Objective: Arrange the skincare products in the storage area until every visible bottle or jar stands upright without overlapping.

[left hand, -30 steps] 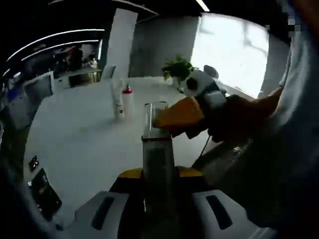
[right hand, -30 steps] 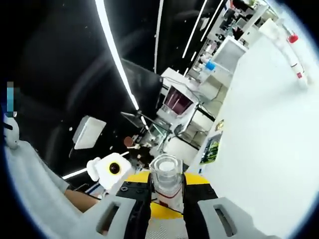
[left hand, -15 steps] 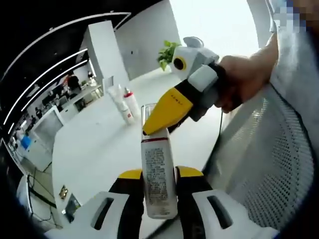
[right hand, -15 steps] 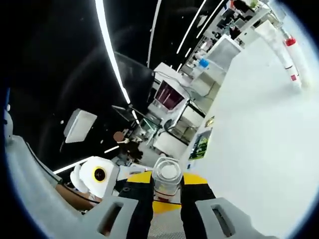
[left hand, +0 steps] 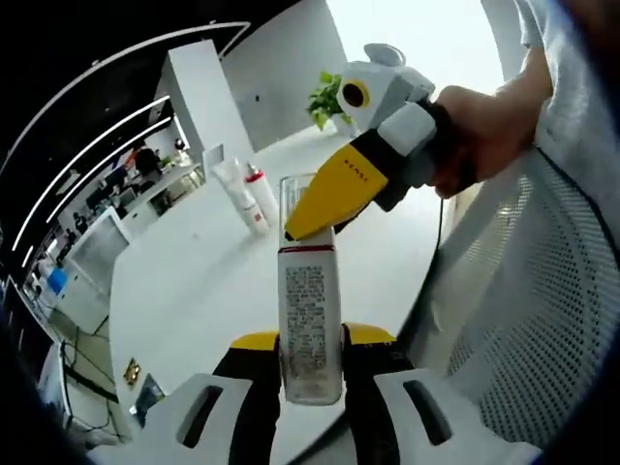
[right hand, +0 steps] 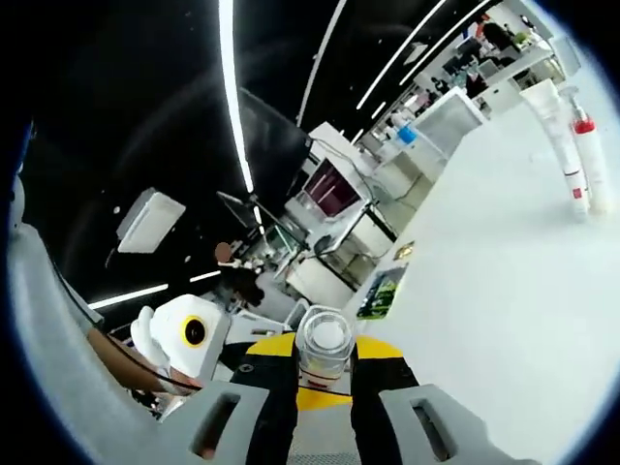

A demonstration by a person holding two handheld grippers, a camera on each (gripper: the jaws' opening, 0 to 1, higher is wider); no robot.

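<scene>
1. The bottle (left hand: pixel 309 329) is off the table, held in the air between both tools. The left gripper (left hand: pixel 310 387) has its jaws closed narrow on the bottle's lower body, where the printed label sits. The right gripper (left hand: pixel 334 189) meets the clear cap end from the right, though its jaw contact there is hidden behind its yellow nose.

2. In the right gripper view the right gripper (right hand: pixel 323 383) has its jaws pinched close around the clear cap (right hand: pixel 323 339), seen end-on, so I judge it grips the cap.

3. The bottle looks like stiff plastic, slim and light. Its smooth glossy wall could slip, and the cap may twist or pull off if it carries the load. The flat labelled body, low down, seems the safer place to hold.

4. A tall narrow shape like this will tip easily, so it wants setting down squarely on its base.

5. The white table (left hand: pixel 184 281) lies beyond, broad and bare over its near and middle stretch. Two upright products, a white tube (left hand: pixel 235 186) and a red-capped bottle (left hand: pixel 259 194), stand just beside each other at the far side.

6. The table's right edge runs close by the mesh chair back (left hand: pixel 523 320); the left edge drops toward a dark floor. Open room lies near of the standing pair.
</scene>
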